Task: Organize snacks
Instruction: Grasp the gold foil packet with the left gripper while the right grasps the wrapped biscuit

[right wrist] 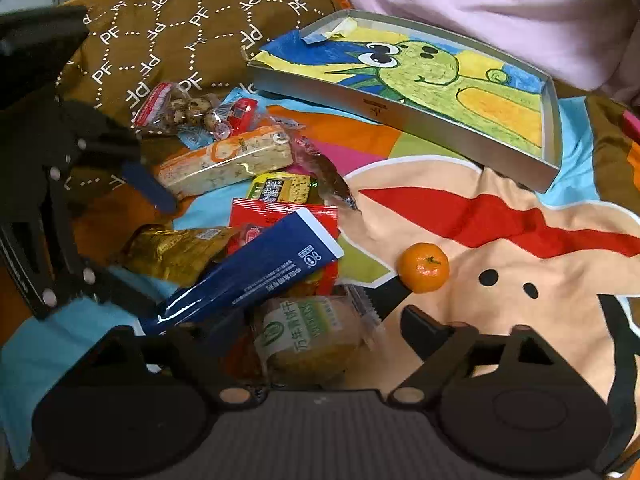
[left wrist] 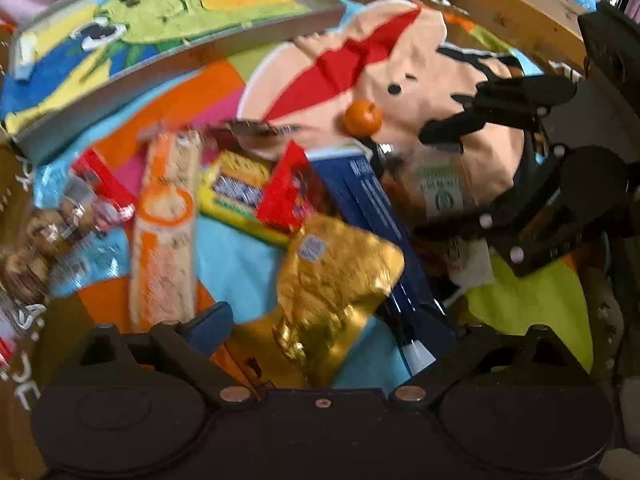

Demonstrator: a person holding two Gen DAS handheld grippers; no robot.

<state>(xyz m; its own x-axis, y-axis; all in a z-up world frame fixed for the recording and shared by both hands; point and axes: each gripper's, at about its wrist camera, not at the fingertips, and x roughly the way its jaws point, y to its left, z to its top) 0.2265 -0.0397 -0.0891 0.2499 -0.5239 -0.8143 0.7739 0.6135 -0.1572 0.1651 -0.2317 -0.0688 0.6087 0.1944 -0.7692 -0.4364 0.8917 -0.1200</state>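
Note:
A heap of snacks lies on a colourful cartoon blanket. A gold foil packet (left wrist: 336,292) (right wrist: 176,250) lies between my left gripper's (left wrist: 324,332) open fingers. A dark blue packet (left wrist: 384,232) (right wrist: 248,276) lies across the heap. My right gripper (right wrist: 316,336) is open around a green-labelled pastry packet (right wrist: 316,332) (left wrist: 440,188). An orange cracker bar (left wrist: 168,228) (right wrist: 228,160), red packets (left wrist: 286,192) (right wrist: 280,220), a yellow-green packet (left wrist: 236,192) (right wrist: 280,188) and a bag of nuts (right wrist: 176,108) (left wrist: 44,240) lie around. A mandarin (left wrist: 362,117) (right wrist: 424,267) sits apart.
A shallow grey tray (left wrist: 256,34) (right wrist: 400,110) lined with a green cartoon drawing rests at the far side of the blanket. A brown patterned pillow (right wrist: 180,24) and pink bedding (right wrist: 480,4) lie behind it. A wooden bed frame (left wrist: 520,4) runs behind the mandarin.

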